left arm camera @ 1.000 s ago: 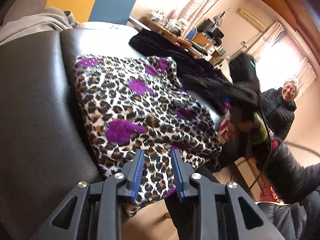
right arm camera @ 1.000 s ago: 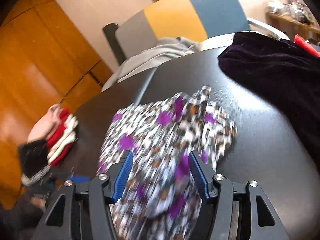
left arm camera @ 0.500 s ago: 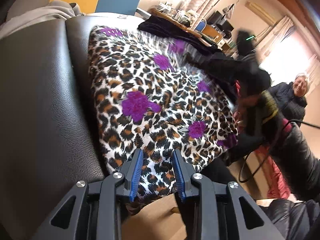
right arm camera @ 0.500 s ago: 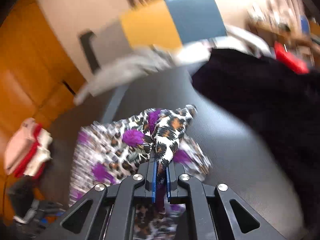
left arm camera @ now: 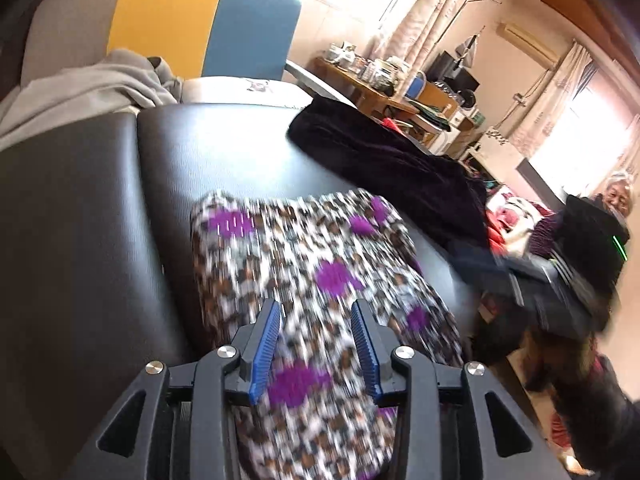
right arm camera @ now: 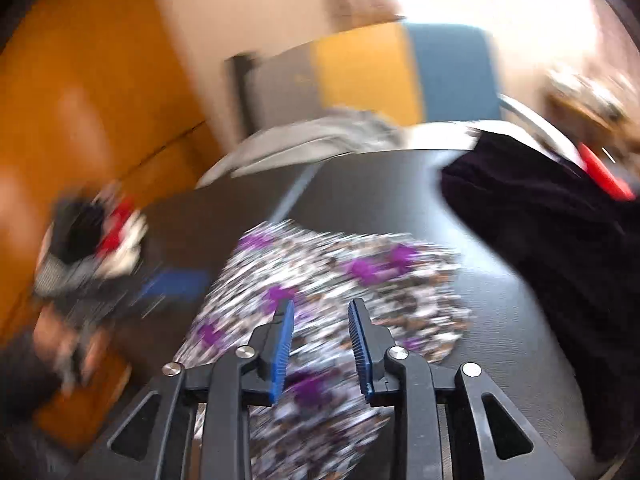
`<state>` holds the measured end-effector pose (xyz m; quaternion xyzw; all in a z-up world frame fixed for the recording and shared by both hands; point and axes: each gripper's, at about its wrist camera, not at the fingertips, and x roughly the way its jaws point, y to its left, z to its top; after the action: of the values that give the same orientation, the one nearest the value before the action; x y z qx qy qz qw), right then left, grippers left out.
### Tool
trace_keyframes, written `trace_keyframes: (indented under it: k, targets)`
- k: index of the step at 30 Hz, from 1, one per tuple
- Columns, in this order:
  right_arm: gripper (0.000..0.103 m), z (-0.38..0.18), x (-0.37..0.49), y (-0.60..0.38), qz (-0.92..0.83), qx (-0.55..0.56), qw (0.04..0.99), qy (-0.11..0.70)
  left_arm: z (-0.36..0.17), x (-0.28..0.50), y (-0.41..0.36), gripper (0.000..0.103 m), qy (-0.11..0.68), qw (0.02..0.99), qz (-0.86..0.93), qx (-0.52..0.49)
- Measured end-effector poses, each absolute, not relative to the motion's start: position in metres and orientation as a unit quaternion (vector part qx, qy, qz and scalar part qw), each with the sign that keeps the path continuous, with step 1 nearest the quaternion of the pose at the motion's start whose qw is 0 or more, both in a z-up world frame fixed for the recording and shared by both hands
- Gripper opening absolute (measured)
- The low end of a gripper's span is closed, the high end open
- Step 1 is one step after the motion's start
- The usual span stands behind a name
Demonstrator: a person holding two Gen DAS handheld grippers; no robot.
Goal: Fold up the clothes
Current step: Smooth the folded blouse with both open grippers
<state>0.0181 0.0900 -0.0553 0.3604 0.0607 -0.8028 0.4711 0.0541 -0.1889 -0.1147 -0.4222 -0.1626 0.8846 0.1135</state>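
Leopard-print cloth [left arm camera: 320,292] lies on the black surface [left arm camera: 80,260], folded, a dark garment [left arm camera: 392,168] at its two o'clock. Left tongs [left arm camera: 316,344] and right tongs [right arm camera: 320,344] are opening, empty. Next probably: regrip an edge, fold again.

left wrist: steeply down, close | right wrist: likewise; both share leopard-print garment [left arm camera: 316,280] [right arm camera: 340,292]

- Your leopard-print cloth [left arm camera: 316,280] with purple spots lies folded and flat on the black desk [left arm camera: 80,240].
- A dark purple velvet cloth [left arm camera: 392,168] lies bunched up just behind it.
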Motion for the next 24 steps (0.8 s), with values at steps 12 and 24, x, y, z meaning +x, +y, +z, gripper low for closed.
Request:
trace_keyframes:
  k: [12, 24]
  targets:
    - [0.044, -0.14, 0.039, 0.104, -0.78, 0.4, 0.459, 0.145, -0.152, 0.032, -0.172, 0.041, -0.125, 0.057, 0.879, -0.456]
    - [0.088, -0.064, -0.018, 0.048, -0.81, 0.386, 0.442, 0.025, -0.127, 0.095, -0.175, 0.046, -0.134, 0.059, 0.907, -0.395]
